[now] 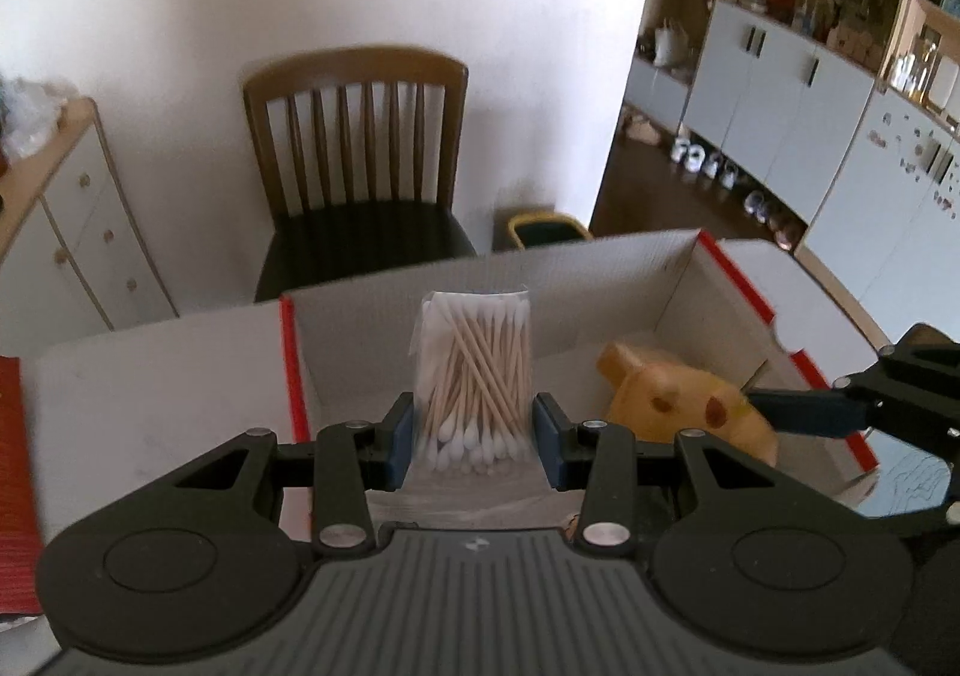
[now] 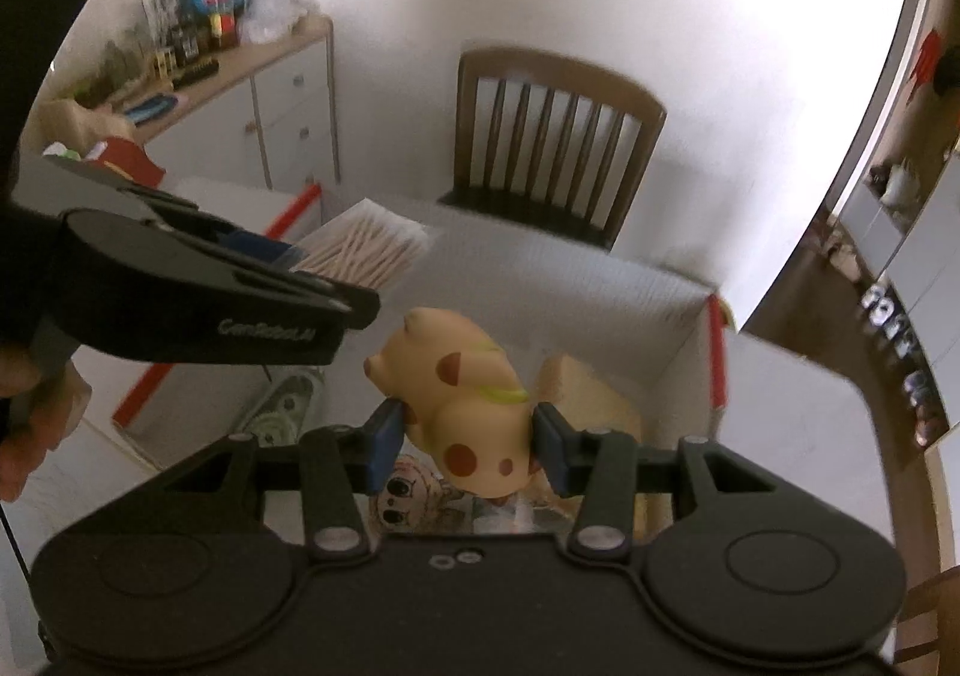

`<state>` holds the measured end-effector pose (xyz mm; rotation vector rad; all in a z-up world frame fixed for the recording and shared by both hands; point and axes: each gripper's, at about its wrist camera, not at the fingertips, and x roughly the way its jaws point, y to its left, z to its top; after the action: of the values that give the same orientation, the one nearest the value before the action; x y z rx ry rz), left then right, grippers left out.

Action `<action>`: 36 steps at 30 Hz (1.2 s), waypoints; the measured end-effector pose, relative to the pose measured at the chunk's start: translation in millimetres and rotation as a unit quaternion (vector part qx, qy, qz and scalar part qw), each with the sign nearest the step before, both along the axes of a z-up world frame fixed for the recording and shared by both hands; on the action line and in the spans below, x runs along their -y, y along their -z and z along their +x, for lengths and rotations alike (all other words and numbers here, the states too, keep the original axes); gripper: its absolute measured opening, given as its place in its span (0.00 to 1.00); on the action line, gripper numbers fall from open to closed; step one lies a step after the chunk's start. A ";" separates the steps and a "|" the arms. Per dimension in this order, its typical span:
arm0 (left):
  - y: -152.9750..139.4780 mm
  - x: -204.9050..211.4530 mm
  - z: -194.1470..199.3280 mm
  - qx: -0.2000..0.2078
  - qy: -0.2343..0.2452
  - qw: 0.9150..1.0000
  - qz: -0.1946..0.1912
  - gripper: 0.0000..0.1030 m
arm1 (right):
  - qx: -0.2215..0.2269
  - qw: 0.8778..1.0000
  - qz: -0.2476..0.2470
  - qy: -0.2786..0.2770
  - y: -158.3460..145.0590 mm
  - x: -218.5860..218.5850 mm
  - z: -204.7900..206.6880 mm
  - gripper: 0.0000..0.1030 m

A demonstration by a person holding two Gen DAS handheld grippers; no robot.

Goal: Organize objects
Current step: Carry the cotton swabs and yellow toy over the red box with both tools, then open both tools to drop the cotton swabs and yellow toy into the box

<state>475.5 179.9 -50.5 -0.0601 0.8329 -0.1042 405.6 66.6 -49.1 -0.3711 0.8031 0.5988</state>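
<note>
White walls closed off the room behind a slatted wooden chair (image 1: 360,159), with a pale drawer cabinet (image 2: 264,117) at ten o'clock and grey cupboards (image 1: 798,93) at two o'clock. On the desk (image 1: 150,376) stood an open cardboard box (image 1: 600,268) with red edges. Above it the left gripper (image 1: 474,436) had its fingers pinching a clear packet of cotton swabs (image 1: 474,370), while the right gripper (image 2: 468,439) had its fingers pinching a yellow spotted toy (image 2: 468,406).

Soft daylight, washed-out white wall (image 1: 180,15), motion blur, strong fisheye bending at edges.
</note>
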 end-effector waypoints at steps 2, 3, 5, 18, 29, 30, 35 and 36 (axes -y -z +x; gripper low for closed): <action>7.7 -0.5 7.4 -0.014 0.003 1.000 -0.006 0.39 | -0.016 1.000 -0.005 -0.002 8.0 -3.5 3.9 0.45; 11.1 0.2 10.5 -0.020 0.006 1.000 -0.008 0.39 | -0.020 1.000 -0.012 -0.003 12.1 -5.6 5.9 0.45; 19.6 2.3 17.4 -0.034 0.012 0.999 0.000 0.39 | -0.024 0.999 -0.020 -0.004 18.2 -8.7 8.5 0.44; 48.5 7.9 44.0 -0.097 0.036 0.994 0.019 0.39 | -0.043 0.997 -0.049 -0.035 39.1 -20.7 2.7 0.46; 37.2 6.9 37.3 -0.076 0.013 0.997 0.015 0.56 | -0.039 0.999 -0.010 -0.026 22.4 -1.3 -7.5 0.59; 34.2 6.2 35.6 -0.072 0.010 0.997 0.014 0.57 | -0.041 0.999 -0.004 -0.023 19.0 2.0 -8.9 0.59; 19.1 2.8 26.5 -0.057 0.003 0.998 0.001 0.58 | -0.037 0.999 0.017 -0.023 1.7 16.2 -13.4 0.62; 15.4 3.3 22.8 -0.053 0.003 0.999 0.000 0.58 | -0.036 0.999 0.019 -0.025 -1.0 15.8 -11.4 0.62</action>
<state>498.3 176.6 -65.9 -0.0633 0.9389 -0.1082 394.2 50.8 -48.2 -0.3361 0.8526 0.6766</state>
